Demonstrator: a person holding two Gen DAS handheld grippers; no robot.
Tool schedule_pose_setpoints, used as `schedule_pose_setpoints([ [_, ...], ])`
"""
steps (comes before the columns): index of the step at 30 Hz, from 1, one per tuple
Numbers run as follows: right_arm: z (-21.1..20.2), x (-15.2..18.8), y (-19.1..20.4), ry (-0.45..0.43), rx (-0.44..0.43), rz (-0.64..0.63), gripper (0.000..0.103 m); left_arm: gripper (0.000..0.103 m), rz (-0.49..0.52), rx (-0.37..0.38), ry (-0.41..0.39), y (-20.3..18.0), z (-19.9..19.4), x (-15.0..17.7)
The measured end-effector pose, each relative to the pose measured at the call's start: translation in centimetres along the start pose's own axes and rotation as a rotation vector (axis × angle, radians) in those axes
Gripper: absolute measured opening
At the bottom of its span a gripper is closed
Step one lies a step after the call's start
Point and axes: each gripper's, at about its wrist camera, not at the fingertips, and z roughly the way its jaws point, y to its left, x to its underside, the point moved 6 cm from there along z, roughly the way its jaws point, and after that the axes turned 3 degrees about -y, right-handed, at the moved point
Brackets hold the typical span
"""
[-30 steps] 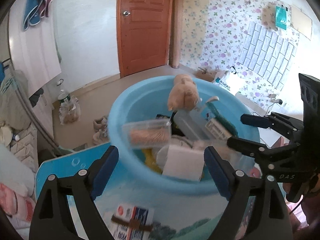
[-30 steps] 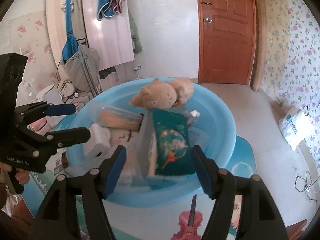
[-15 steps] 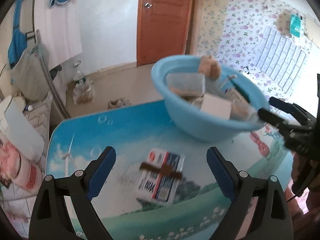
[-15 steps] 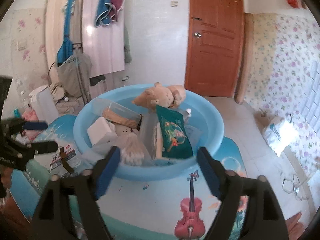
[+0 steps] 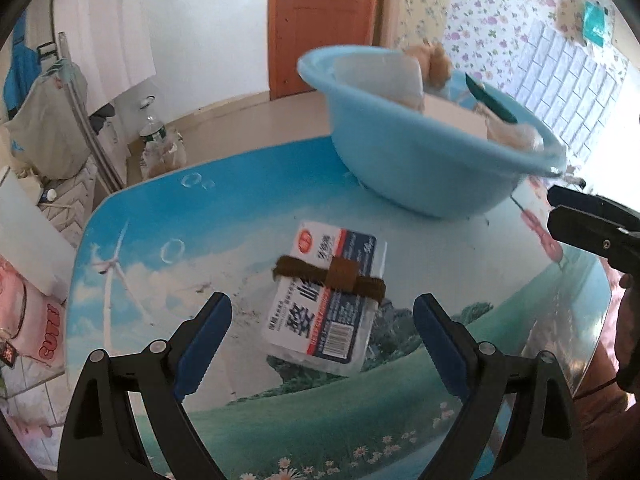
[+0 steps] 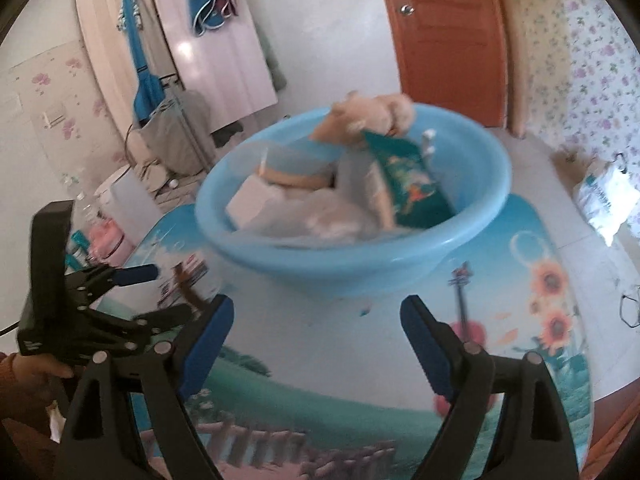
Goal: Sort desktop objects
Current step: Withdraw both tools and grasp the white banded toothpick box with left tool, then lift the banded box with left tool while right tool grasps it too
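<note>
One white, blue-and-red printed packet (image 5: 326, 292), bound by a brown strap, lies flat on the picture-printed table (image 5: 168, 216), just ahead of the left gripper (image 5: 322, 340), whose jaws gape empty. Behind it stands one blue basin (image 6: 472, 224) heaped with things: one plush toy (image 6: 372, 116), one green packet (image 6: 412, 184). The right gripper (image 6: 316, 330), jaws just widened, holds nothing.

The right wrist view is smeared throughout: the basin (image 6: 460, 236) and its contents show only as soft shapes. A plush toy (image 6: 368, 118) lies at the far rim, its form unclear, and the green packet (image 6: 412, 184) has a print too blurred to read. The left gripper (image 6: 162, 292) hides most of the banded pack (image 6: 184, 280), which is itself a smudge. In the left wrist view the basin wall (image 5: 420, 160) conceals the lower parts of everything inside. The right gripper (image 5: 580, 216) is cut off by the right edge, so only its fingers show. The pack's (image 5: 332, 300) small print is illegible.
</note>
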Motion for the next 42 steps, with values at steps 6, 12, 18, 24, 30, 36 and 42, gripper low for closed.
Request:
schedule_pose_setpoints([
  [6,0.4,0.1,1.5,0.027,-0.056,0.008,0.086,0.083,0.034,0.045,0.01,-0.9,0.3,0.6],
  [12,0.6,0.5,2.8,0.043,-0.106,0.012,0.086,0.055,0.056,0.127,0.005,-2.3,-0.2,0.8],
  [18,1.4,1.0,3.2,0.078,-0.157,0.057,0.086,0.054,0.072,0.213,-0.035,-4.1,-1.6,0.9],
  [24,2.3,1.7,3.3,0.113,-0.21,0.122,0.086,0.054,0.083,0.267,-0.022,-5.4,-1.9,1.4],
  [30,3.9,3.6,3.5,0.199,-0.221,0.168,0.087,0.055,0.18,0.261,0.021,-7.3,-1.7,3.0],
  [36,4.2,3.9,3.9,0.211,-0.249,0.175,0.087,0.062,0.233,0.192,0.013,-7.5,-0.8,2.7],
  [42,4.1,4.2,4.3,0.214,-0.274,0.181,0.086,0.054,0.201,0.281,0.004,-7.7,-1.2,2.6],
])
